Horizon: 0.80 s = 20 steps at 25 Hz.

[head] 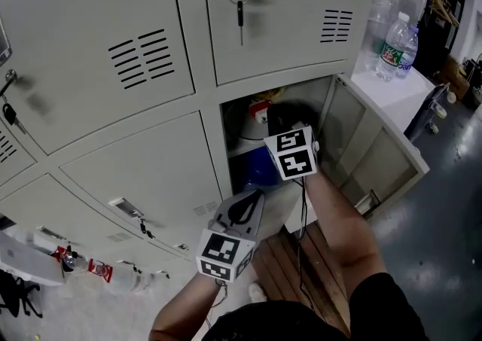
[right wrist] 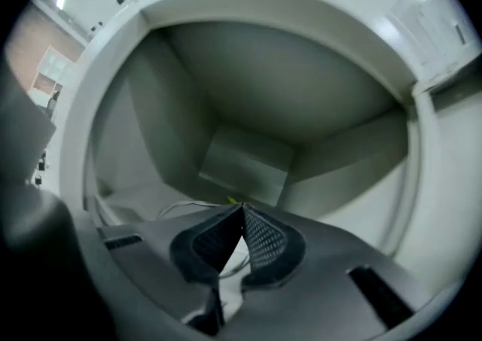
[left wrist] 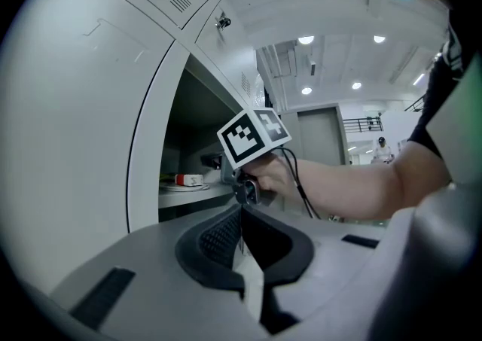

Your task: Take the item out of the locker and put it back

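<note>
Driving this one remotely, here's where I'm at: my right claw (right wrist: 242,208) is poked inside the open locker (head: 315,97), pads pinched fully together at the tips. A thin white cord (right wrist: 177,210) lies on the shelf right at those tips, toward 9 o'clock, and I honestly can't tell if it's caught between them or just lying there. From the head view the locker door (head: 376,159) hangs open toward 3 o'clock, and my right marker cube (head: 294,153) sits right at the opening. My left claw (left wrist: 241,210) is outside, down at 6 o'clock from the right one, also closed up tight with nothing in it. As for the stuff to grab, the left gripper view shows a small red-and-white item (left wrist: 188,179) lying on a white plate-like thing (left wrist: 183,187) on the locker shelf, at 9 o'clock from my right hand (left wrist: 280,178). Something blue (head: 260,170) sits below the shelf. A key (head: 240,10) hangs in the locker above at 12 o'clock, and a water bottle (head: 397,47) stands on the white counter (head: 392,95) at 2 o'clock.
</note>
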{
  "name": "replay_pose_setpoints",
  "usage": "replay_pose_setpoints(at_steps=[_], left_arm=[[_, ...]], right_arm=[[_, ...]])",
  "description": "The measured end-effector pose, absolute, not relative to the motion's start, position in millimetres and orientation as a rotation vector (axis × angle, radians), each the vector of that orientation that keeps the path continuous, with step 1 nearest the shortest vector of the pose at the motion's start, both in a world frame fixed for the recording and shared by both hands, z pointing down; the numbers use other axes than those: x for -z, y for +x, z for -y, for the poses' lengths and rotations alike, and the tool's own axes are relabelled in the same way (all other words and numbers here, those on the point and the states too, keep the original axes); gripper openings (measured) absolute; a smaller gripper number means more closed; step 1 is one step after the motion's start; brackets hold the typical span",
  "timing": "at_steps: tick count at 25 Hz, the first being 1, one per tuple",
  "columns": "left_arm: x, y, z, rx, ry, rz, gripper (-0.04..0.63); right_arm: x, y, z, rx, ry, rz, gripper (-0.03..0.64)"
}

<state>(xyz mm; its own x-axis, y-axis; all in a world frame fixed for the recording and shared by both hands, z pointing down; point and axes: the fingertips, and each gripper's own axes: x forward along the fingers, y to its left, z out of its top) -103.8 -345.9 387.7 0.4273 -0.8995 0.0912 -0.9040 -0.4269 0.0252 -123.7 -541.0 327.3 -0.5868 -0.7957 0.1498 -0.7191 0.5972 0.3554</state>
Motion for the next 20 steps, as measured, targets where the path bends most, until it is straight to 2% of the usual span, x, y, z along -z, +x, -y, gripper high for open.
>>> replay_pose_setpoints(at_steps=[20], left_arm=[[-412,-128,238,-0.101,2.597,1.526,0.006]], right_arm=[[-374,-98,353,0.038,1.287,2.671,0.000]])
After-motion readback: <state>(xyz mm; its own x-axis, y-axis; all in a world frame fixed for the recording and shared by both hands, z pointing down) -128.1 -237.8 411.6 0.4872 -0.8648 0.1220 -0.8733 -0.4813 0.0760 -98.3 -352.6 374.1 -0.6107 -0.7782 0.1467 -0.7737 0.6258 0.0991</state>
